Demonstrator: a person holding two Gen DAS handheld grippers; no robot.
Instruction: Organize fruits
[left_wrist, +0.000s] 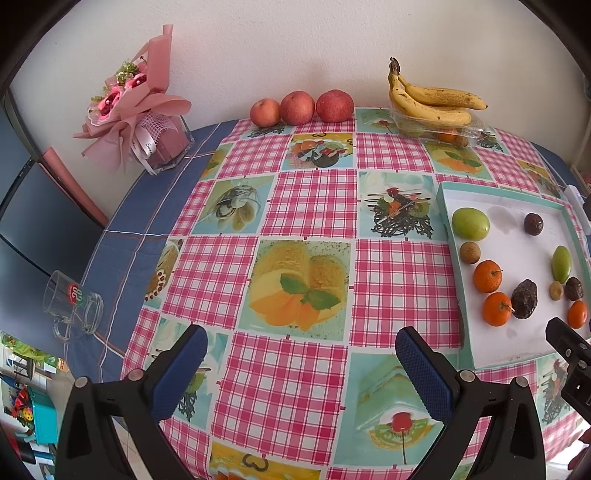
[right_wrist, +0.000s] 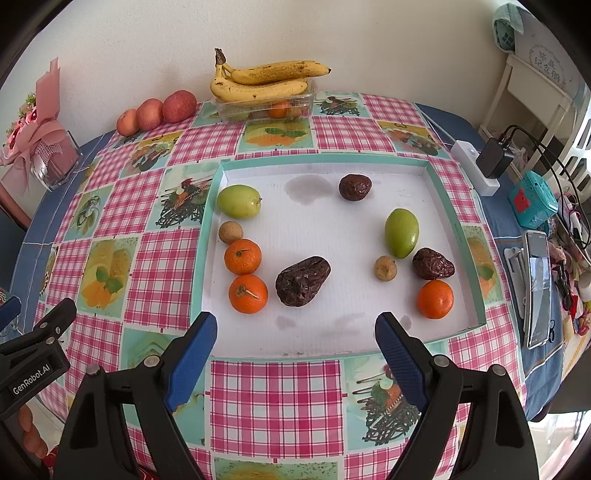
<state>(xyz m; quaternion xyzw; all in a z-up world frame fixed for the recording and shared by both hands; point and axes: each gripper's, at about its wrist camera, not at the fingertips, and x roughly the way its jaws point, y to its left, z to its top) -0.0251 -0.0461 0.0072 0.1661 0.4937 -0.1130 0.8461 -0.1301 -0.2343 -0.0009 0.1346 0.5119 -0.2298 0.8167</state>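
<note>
A white tray with a teal rim lies on the checked tablecloth. It holds green fruits, three oranges, dark wrinkled fruits and two small brown fruits. My right gripper is open and empty over the tray's near edge. My left gripper is open and empty over the cloth, left of the tray.
Three apples and bananas on a clear box stand along the back wall. A bouquet in a glass vase and a glass mug are at the left. A power strip and phone lie at the right.
</note>
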